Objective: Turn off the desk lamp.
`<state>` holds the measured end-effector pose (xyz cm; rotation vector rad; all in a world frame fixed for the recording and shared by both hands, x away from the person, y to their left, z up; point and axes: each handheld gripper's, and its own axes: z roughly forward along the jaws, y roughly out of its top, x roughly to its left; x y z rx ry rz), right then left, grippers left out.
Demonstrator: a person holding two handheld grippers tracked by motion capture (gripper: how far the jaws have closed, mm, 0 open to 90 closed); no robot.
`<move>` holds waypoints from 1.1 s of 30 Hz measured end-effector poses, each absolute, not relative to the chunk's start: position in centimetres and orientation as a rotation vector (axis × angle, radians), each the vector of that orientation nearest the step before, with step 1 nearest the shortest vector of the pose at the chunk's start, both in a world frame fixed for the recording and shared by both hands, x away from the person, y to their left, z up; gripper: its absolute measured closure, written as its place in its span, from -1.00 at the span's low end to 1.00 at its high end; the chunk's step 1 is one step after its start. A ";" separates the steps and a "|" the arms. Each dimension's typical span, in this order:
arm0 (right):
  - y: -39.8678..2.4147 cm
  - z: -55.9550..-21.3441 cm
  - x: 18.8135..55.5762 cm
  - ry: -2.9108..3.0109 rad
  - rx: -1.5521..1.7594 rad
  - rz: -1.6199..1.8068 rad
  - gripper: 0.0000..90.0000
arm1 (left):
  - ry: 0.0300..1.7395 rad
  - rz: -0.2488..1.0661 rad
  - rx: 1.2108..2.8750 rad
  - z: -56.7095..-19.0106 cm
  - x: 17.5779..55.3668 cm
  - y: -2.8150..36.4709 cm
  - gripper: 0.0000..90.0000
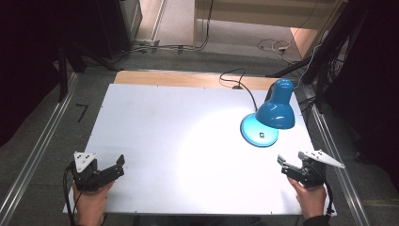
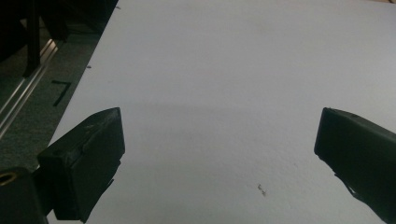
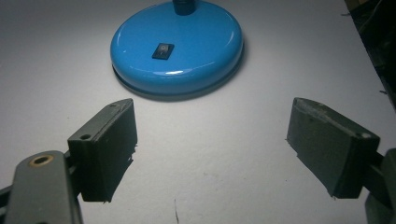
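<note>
Right gripper view: unlabelled switch (image 3: pixel 163 51), blue lamp (image 3: pixel 177 46).

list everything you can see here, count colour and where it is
desk lamp: 1, blue, far right of the table, lit, shade pointing down over its round base
rocker switch: 1, black, on top of the lamp base
lamp cord: 1, black, runs from the lamp off the far table edge
table: 1, white top with a wooden strip at the far edge
floor cables: several, black and white, on the floor beyond the table
left gripper: 1, black, near left corner, jaws open, held in a hand
right gripper: 1, black, near right corner, jaws open, facing the lamp base
</note>
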<state>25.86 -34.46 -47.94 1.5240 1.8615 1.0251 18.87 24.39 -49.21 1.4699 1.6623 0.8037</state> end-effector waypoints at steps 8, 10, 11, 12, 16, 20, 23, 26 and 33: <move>-33.9 -47.8 26.7 1.864 1.523 1.032 -0.67 | 1.667 0.800 1.468 -49.2 18.9 24.5 -0.94; -33.7 -47.8 27.0 1.869 1.521 1.034 -0.67 | 1.666 0.800 1.469 -49.3 18.9 24.5 -0.95; -33.6 -47.8 27.1 1.869 1.525 1.031 -0.67 | 1.667 0.800 1.469 -49.3 18.9 24.5 -0.94; -33.5 -47.8 27.2 1.869 1.518 1.030 -0.67 | 1.667 0.800 1.469 -49.3 18.9 24.5 -0.94; -33.4 -47.8 27.4 1.865 1.520 1.031 -0.65 | 1.669 0.799 1.472 -49.3 18.9 24.5 -0.94; -33.2 -47.7 27.8 1.859 1.514 1.037 -0.62 | 1.667 0.799 1.475 -49.3 18.9 24.5 -0.94; -33.1 -47.8 28.0 1.860 1.516 1.039 -0.62 | 1.669 0.796 1.477 -49.3 18.9 24.5 -0.94; -33.0 -47.8 28.3 1.865 1.514 1.038 -0.62 | 1.670 0.796 1.477 -49.3 18.9 24.5 -0.94; -32.7 -48.0 29.0 1.875 1.516 1.027 -0.62 | 1.671 0.792 1.475 -49.3 18.9 24.5 -0.94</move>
